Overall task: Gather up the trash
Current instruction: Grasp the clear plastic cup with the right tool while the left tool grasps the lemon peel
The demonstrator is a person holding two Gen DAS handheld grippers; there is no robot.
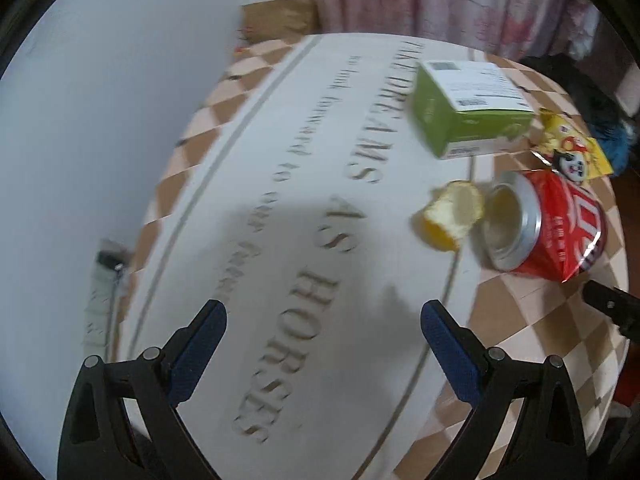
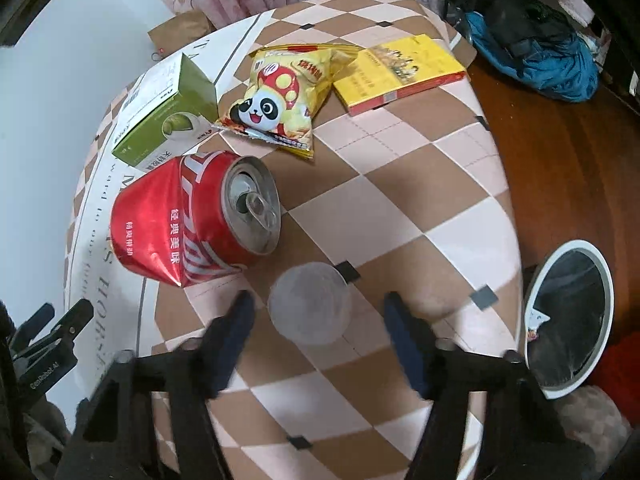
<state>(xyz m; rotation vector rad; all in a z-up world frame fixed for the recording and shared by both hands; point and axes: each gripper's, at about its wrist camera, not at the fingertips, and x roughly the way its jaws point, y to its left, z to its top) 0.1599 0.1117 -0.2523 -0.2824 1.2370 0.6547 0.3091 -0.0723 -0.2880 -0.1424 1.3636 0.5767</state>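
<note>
Two grippers, and my right gripper [image 2: 316, 312] is the nearer: its jaws stand apart either side of the clear cup [image 2: 309, 303], not pressing it. The cup sits just beside the crushed red can [image 2: 192, 216], trash bin [image 2: 568, 316] opposite.

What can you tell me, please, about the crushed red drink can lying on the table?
The crushed red drink can is thin metal, printed with white lettering, lying on its side on the checked tablecloth. Its wall is dented and creased; the silver top faces the right wrist camera, opened, pull tab still attached. In the left wrist view its silver base points at a yellow fruit peel. The green box sits close behind; whether they touch is unclear.
</note>
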